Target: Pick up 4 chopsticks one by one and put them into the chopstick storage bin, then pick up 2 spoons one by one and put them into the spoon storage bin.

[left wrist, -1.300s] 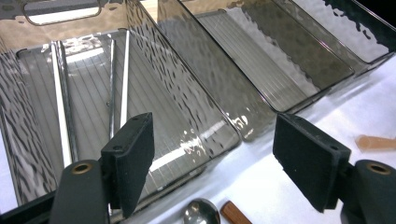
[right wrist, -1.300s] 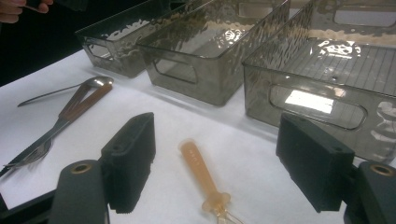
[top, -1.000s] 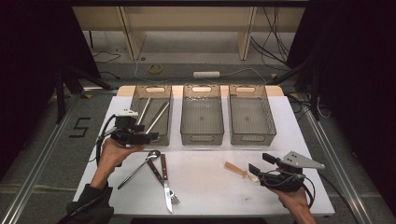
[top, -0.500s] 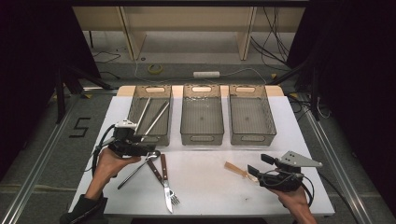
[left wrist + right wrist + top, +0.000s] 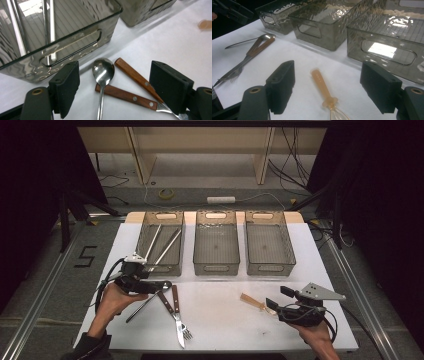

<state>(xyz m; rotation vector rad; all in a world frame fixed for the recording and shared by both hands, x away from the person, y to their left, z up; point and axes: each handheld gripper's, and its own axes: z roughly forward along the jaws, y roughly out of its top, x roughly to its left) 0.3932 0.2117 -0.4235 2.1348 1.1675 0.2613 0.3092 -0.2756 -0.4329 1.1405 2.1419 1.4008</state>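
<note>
- left gripper (image 5: pixel 162 284) jaws spread wide, nothing clamped; it hangs low over the metal spoon (image 5: pixel 103 75); spoon bowl lies between the jaws, on the white table (image 5: pixel 225 320), not touched by either pad
- spoon lies just in front of the left bin (image 5: pixel 161 245); its bowl rests on the wooden handle of the fork (image 5: pixel 176 312); the knife (image 5: pixel 170 312) handle sits just beside, crossing the fork's
- left bin already holds long metal utensils (image 5: pixel 159 245), too thin to name; middle bin (image 5: pixel 216 249) and right bin (image 5: pixel 268 249) look bare
- right gripper (image 5: pixel 272 305) released too, jaws wide; plastic spoon (image 5: pixel 325 96), amber and translucent, lies flat between them on the table, no contact seen
- risk: left jaws straddle three crowded pieces; closing here may pinch a wooden handle along with the spoon, or drag the fork and knife out of place
- risk: spoon bowl is smooth and rounded; a grip on the bowl may slip or tip the spoon as it lifts; the neck seems safer
- risk: left bin wall is close; a careless lift could knock it
- risk: plastic spoon lies flat and thin; pads may skid over it and push it away
</note>
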